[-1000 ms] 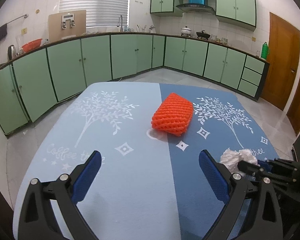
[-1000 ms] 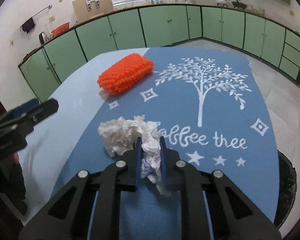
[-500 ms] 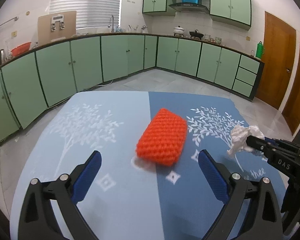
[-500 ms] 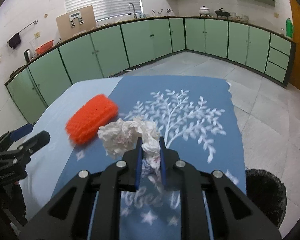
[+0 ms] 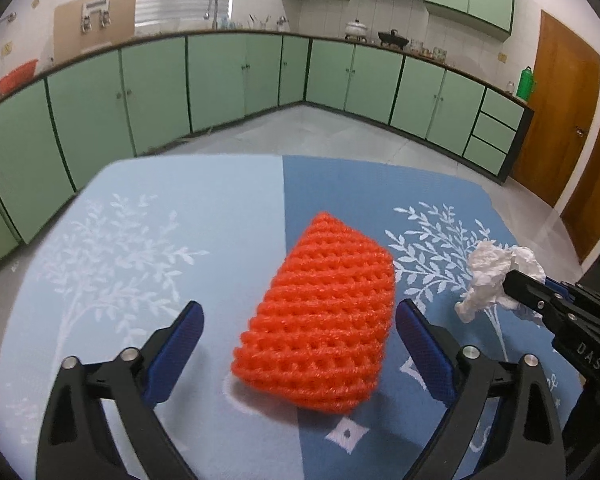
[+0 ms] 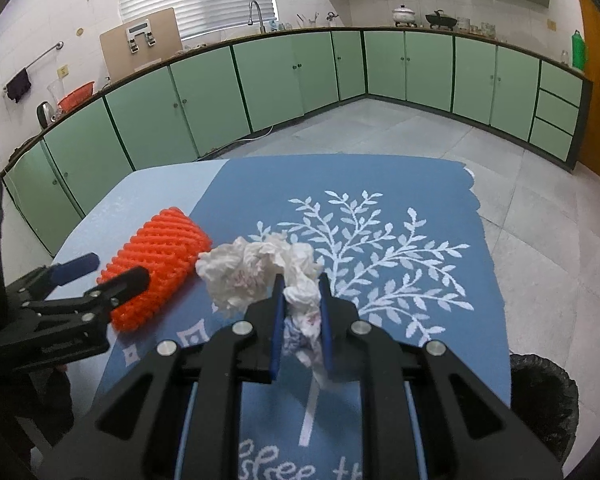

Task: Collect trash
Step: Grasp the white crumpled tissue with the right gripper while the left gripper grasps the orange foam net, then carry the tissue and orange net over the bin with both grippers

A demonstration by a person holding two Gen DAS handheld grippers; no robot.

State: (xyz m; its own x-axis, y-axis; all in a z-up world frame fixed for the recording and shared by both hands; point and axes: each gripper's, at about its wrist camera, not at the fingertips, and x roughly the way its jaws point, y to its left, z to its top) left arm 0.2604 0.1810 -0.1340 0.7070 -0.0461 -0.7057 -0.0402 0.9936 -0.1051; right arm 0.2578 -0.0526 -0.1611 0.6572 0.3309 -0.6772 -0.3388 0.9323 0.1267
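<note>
Now the left gripper (image 5: 300, 336) has come forward over the table (image 5: 180, 208) until the orange foam net (image 5: 320, 316) lies between its fingers, and its jaws have just been closing a little, though the pads do not yet touch the net. That suggests a grasp is about to follow. The right gripper (image 6: 300, 312), just to the right, is clamped on the crumpled white tissue (image 6: 256, 272) and has carried it up off the cloth. Low at the near right stands a dark bin (image 6: 540, 392), probably the drop point, though only its rim shows. Counted: one net, one tissue wad, one bin, two grippers.
</note>
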